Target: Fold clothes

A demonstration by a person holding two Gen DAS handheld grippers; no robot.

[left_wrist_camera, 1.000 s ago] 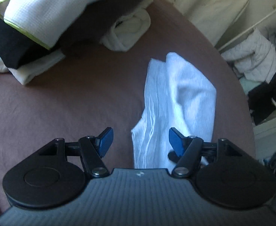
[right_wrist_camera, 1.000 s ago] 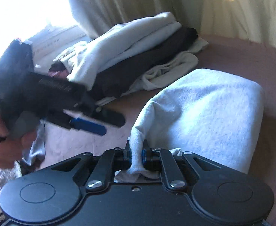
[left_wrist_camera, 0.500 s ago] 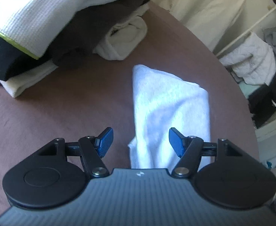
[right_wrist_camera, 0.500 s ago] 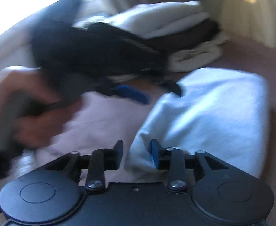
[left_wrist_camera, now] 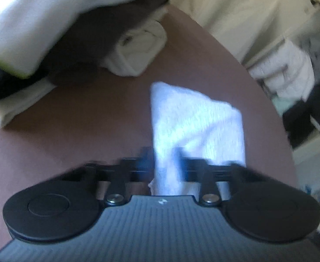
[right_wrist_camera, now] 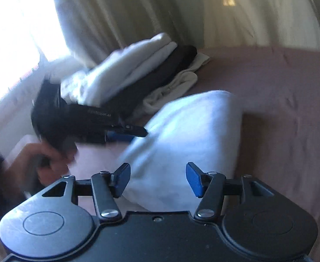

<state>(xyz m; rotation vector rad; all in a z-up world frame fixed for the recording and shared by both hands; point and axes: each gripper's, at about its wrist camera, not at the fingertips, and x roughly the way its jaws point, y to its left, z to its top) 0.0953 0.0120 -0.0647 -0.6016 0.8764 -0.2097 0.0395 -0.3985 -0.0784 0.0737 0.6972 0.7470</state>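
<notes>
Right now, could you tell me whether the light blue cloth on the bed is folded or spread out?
Folded. The light blue cloth lies as a compact, thick bundle with a rounded doubled edge on the bed, not flat.

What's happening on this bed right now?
A person is folding laundry with a handheld claw in each hand. The left claw has just closed on the near edge of a folded white cloth lying on the brown bedspread. The right claw has just been opening and now stands open, its pads clear of the cloth. A stack of folded clothes sits behind, near the curtains.
</notes>
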